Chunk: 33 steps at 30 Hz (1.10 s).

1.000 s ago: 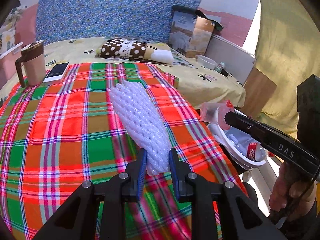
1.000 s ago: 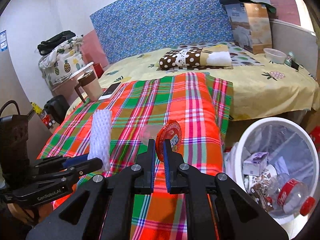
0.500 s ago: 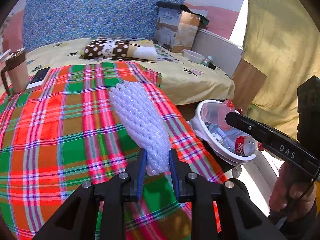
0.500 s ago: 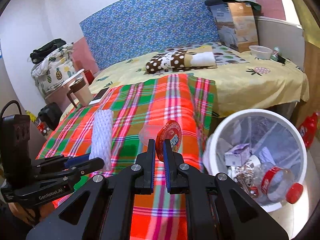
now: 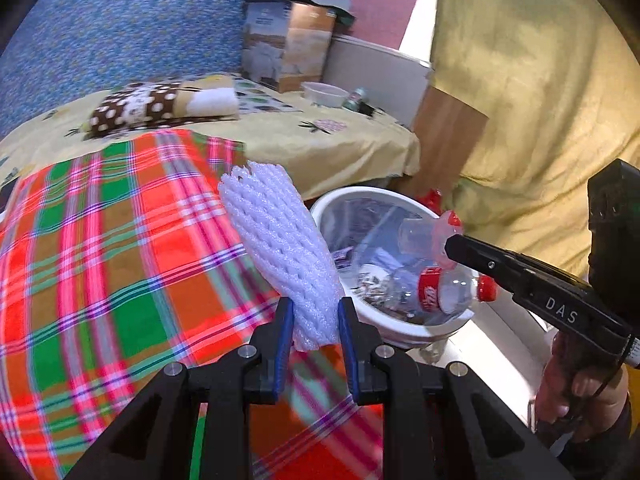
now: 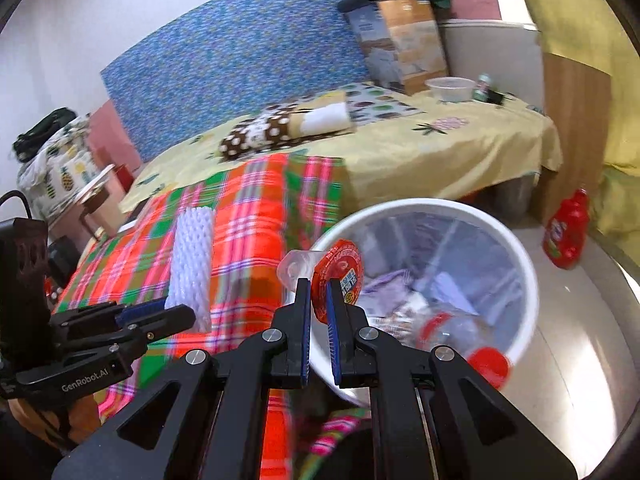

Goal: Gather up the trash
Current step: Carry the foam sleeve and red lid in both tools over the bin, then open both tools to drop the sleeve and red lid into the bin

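My left gripper [image 5: 314,324] is shut on a white foam net sleeve [image 5: 280,248], held above the plaid blanket's right edge beside the white trash bin [image 5: 400,332]. My right gripper [image 6: 318,300] is shut on a clear plastic cup with a red lid [image 6: 338,276], held over the near left rim of the bin [image 6: 524,312]. The cup [image 5: 424,232] and right gripper [image 5: 450,242] also show in the left wrist view, over the bin. The sleeve [image 6: 190,264] and left gripper [image 6: 176,314] show at the left of the right wrist view. The bin holds a bottle [image 5: 444,292] and wrappers.
A red-green plaid blanket [image 5: 100,260] covers the bed with a yellow sheet [image 6: 420,148]. A dotted pillow [image 5: 160,106], a box [image 5: 288,40] and a bowl [image 6: 450,88] lie at the back. A red bottle [image 6: 566,232] stands on the floor by a wooden panel [image 6: 576,128].
Both grippers have swung right from over the blanket toward the bin, each keeping its object. The cup is now over the bin's rim and the sleeve is beside the bin.
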Each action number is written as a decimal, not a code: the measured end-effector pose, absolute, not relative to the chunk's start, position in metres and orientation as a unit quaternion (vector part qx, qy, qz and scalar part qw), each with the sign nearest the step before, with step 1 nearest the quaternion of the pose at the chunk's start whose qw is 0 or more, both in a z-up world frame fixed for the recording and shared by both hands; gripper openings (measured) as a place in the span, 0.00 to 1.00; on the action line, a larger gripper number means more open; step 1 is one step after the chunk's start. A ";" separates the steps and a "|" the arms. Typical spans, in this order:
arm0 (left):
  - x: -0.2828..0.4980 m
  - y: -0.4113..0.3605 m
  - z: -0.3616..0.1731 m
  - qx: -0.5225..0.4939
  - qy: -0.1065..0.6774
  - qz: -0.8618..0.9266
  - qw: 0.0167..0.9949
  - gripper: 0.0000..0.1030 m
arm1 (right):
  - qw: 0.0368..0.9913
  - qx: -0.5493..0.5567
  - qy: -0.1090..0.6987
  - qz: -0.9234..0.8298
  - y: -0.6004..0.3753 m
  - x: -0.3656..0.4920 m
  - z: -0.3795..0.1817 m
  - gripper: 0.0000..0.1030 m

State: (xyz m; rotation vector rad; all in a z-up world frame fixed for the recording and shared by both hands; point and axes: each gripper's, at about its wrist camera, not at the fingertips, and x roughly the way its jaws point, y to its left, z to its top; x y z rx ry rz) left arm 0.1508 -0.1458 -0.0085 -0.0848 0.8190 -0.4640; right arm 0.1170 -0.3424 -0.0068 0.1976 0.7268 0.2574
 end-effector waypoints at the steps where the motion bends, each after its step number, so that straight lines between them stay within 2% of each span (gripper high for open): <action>1: 0.154 -0.153 -0.010 -0.038 0.396 -0.229 0.888 0.22 | 0.922 0.097 0.357 0.118 -0.347 0.117 -0.008 0.10; 18: 0.187 -0.216 -0.040 -0.010 0.428 -0.275 0.861 0.24 | 0.909 0.096 0.400 0.074 -0.379 0.129 -0.023 0.10; 23: 0.193 -0.217 -0.045 -0.014 0.433 -0.273 0.859 0.30 | 0.908 0.096 0.402 0.069 -0.381 0.132 -0.024 0.11; 26: 0.195 -0.219 -0.045 -0.015 0.431 -0.275 0.859 0.39 | 0.909 0.093 0.401 0.067 -0.380 0.132 -0.023 0.12; 33: 0.193 -0.218 -0.041 -0.019 0.421 -0.281 0.862 0.40 | 0.912 0.097 0.394 0.063 -0.383 0.130 -0.020 0.19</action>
